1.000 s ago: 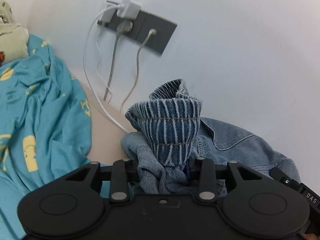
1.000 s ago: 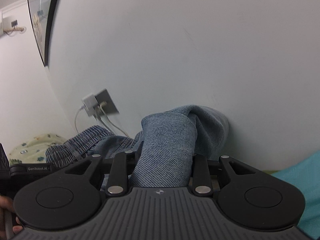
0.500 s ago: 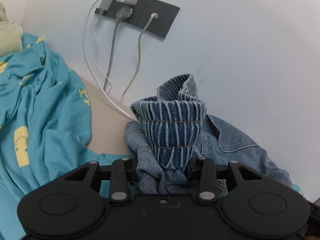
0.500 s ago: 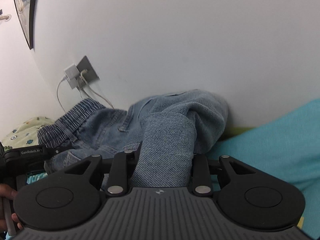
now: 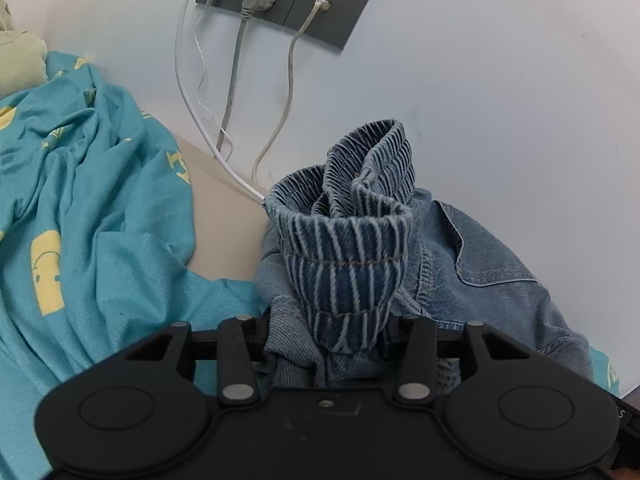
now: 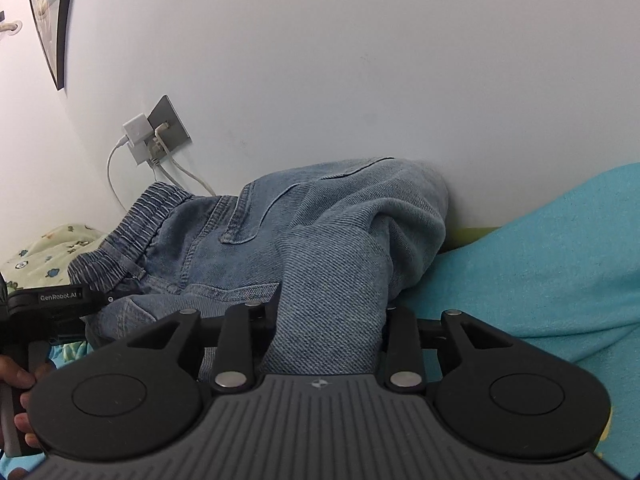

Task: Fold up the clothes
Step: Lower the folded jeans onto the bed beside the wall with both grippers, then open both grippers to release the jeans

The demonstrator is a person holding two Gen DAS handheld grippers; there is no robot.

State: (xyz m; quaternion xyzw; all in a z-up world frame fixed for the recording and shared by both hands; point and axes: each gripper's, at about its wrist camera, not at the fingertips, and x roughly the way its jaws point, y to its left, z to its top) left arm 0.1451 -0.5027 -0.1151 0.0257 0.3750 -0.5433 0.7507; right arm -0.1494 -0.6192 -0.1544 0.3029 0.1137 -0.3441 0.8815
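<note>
On the left tool, white lettering reads "GenRobot.AI".

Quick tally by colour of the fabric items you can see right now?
Blue denim: 1, the jeans
Teal with yellow print: 1, the sheet
Pale green printed: 1, the cloth
Total: 3

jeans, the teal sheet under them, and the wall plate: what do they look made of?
Jeans: faded blue denim, matte; diagonal twill weave and topstitched seams show; gathered striped waistband looks elasticated.
Teal sheet: soft matte fabric, fine fuzzy texture, probably cotton knit or terry; yellow prints.
Wall plate: smooth dark grey, likely plastic, could be painted metal.
</note>
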